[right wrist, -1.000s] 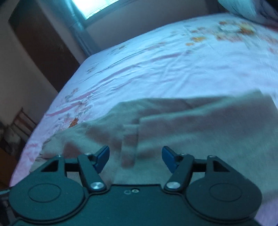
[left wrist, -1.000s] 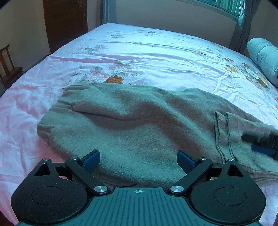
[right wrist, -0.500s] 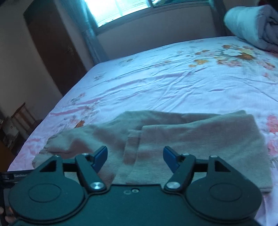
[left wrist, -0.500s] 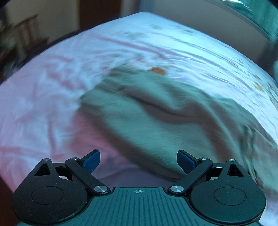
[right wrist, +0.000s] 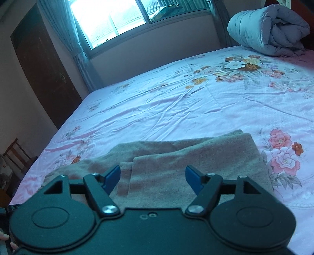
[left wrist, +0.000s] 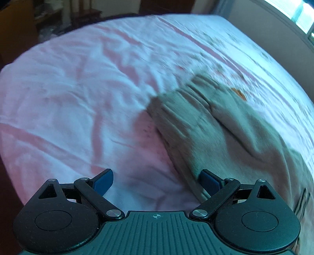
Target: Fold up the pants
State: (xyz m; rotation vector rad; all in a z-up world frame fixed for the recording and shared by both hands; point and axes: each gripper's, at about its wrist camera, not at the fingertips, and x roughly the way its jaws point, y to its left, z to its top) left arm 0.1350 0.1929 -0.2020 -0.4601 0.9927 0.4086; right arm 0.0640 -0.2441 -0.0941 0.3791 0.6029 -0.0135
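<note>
Your left gripper (left wrist: 157,183) and right gripper (right wrist: 152,176) both had their fingers released, holding nothing. The pants (right wrist: 192,157) lay folded over on the near bed (right wrist: 176,102), a rolled quilt (right wrist: 268,33) far right under the window (right wrist: 117,17).

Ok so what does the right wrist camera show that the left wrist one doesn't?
Only the right wrist view shows the window, the rolled grey duvet and the folded-over flap of the pants. Only the left wrist view shows the gathered cuff end, blurred. Both show the pants on the floral sheet, with each gripper, left and right, open and empty.
</note>
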